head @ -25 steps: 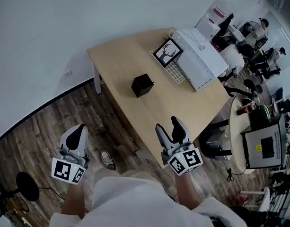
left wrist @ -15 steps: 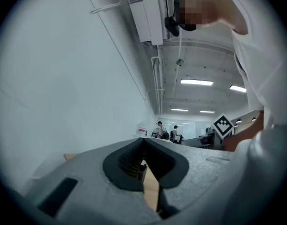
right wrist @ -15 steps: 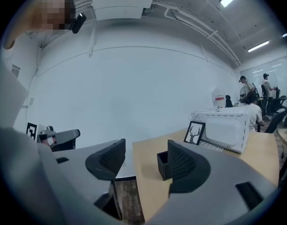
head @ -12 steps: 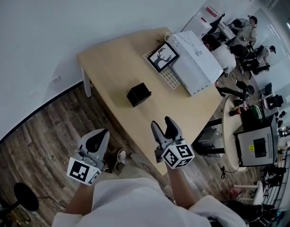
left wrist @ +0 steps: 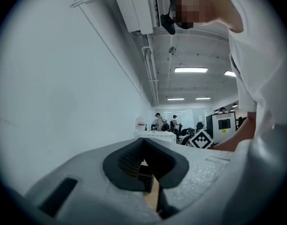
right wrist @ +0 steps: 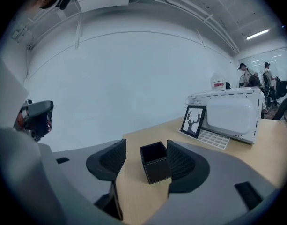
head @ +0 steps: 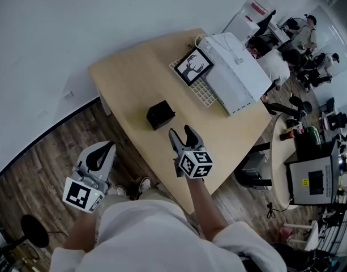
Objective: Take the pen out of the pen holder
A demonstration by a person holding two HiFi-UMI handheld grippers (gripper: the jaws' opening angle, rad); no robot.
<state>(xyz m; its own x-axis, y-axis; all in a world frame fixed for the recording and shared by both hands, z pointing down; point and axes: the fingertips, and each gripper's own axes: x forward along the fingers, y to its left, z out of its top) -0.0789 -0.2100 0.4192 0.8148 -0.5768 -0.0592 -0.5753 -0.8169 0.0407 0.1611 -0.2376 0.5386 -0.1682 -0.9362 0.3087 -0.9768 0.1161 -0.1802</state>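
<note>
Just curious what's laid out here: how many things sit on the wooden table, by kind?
Black pen holder: 1
Framed deer picture: 1
White grid rack: 1
White boxy appliance: 1
Total: 4

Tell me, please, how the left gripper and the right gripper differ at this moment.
The left gripper's jaws are together; the right gripper's stand apart, though they have just been closing a little, with nothing between them. The left gripper hangs over the floor beside the table; the right gripper is over the table, aimed at the black holder ahead. Both are grey and carry a marker cube.
</note>
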